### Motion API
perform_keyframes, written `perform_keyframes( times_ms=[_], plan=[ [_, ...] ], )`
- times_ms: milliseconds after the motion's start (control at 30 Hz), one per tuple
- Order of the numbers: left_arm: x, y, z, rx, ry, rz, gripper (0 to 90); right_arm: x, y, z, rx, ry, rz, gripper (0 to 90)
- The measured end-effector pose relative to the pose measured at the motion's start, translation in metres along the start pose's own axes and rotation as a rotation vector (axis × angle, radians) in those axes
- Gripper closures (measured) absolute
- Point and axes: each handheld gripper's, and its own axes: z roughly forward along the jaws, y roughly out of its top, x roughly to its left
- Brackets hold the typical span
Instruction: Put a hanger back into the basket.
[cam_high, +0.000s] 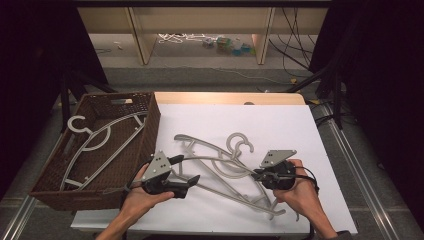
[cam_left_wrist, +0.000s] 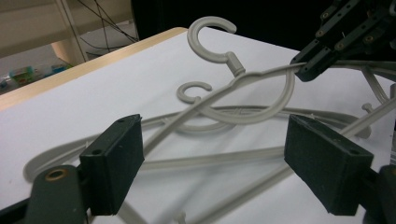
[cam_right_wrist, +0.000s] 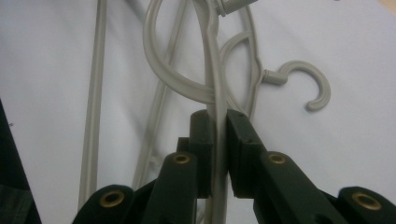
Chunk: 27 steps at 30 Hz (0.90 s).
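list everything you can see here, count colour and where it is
grey plastic clothes hangers on the sheet: two, grey, crossed over each other on the white sheet between the hands; the upper one is gripped
grey plastic clothes hangers in the basket: at least one, maybe two, grey, lying inside
brown woven basket: one, brown, left of the table
white sheet: one, white, covering the tabletop
wooden shelf unit: one, pale wood, on the floor behind the table
small mixed items on the floor: several, mixed colours, under the shelf, too small to tell
left claw: one, black, jaws open beside the hangers
right claw: one, black, shut on a hanger arm
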Motion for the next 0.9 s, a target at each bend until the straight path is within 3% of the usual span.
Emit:
perform_keyframes(
  times_ms=[133,300,467,633,700,767,833,900],
  plan=[
    [0.001,0.013,0.011,0.045,-0.019,0.032,21.8,0.005,0.0,-0.003,-0.005,0.007,-0.03,82.2],
    [0.0,0.021,0.026,0.091,-0.033,0.039,23.9,0.01,0.002,-0.006,-0.01,0.013,-0.053,82.2],
    [-0.003,0.021,0.042,0.157,-0.07,0.074,25.8,0.015,0.005,-0.01,-0.021,0.015,-0.085,82.1],
    [-0.005,0.023,0.048,0.18,-0.072,0.101,28.9,0.019,0.007,-0.013,-0.024,0.01,-0.1,82.1],
    [-0.003,0.024,0.049,0.187,-0.076,0.133,30.0,0.021,0.008,-0.014,-0.025,0.014,-0.106,82.1],
    [-0.004,0.025,0.052,0.193,-0.088,0.122,34.3,0.023,0.008,-0.014,-0.03,0.021,-0.109,82.1],
    [-0.003,0.025,0.053,0.216,-0.095,0.151,36.2,0.024,0.009,-0.015,-0.021,0.03,-0.113,82.1],
    [-0.004,0.024,0.056,0.232,-0.11,0.154,38.8,0.025,0.009,-0.014,-0.026,0.027,-0.119,82.1]
  ],
)
